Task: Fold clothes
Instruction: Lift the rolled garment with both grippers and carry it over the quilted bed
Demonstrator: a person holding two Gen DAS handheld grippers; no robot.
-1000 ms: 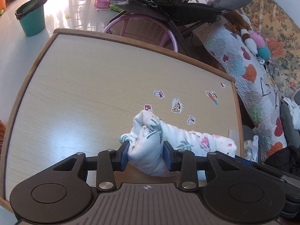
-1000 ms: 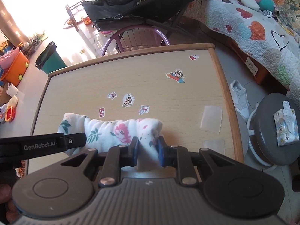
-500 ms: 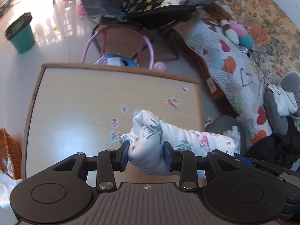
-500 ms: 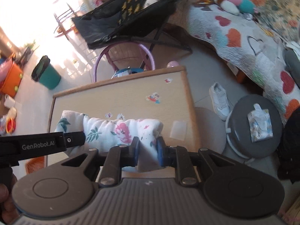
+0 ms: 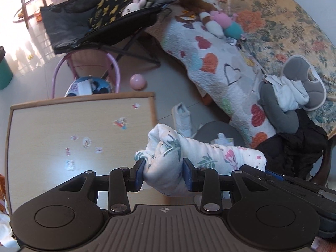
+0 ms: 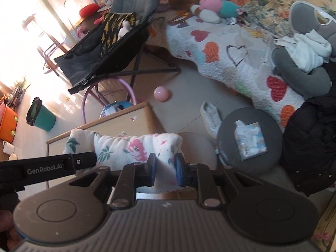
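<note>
A white garment with a flower and leaf print (image 5: 168, 159) is rolled into a thick bundle and hangs in the air between both grippers. My left gripper (image 5: 163, 174) is shut on its left end, blue pads pressing the cloth. My right gripper (image 6: 164, 171) is shut on the other end of the garment (image 6: 134, 149). In the right wrist view the left gripper's black arm (image 6: 52, 164) crosses the lower left. The bundle is held high, over the right edge of the wooden table (image 5: 42, 126) and the floor beside it.
Stickers dot the table top. Past the table stand a pink chair (image 5: 84, 71) and a dark folding seat (image 5: 100, 27). On the floor lie a pink ball (image 5: 137, 81) and a white shoe (image 6: 210, 115). A round grey stool (image 6: 250, 142) with a tissue pack stands right, beside a quilted bed (image 5: 220, 67).
Both grippers have risen and swung right with the rolled garment. The table has shrunk and slid left in both views; the stool, floor and bed now fill the right side.
</note>
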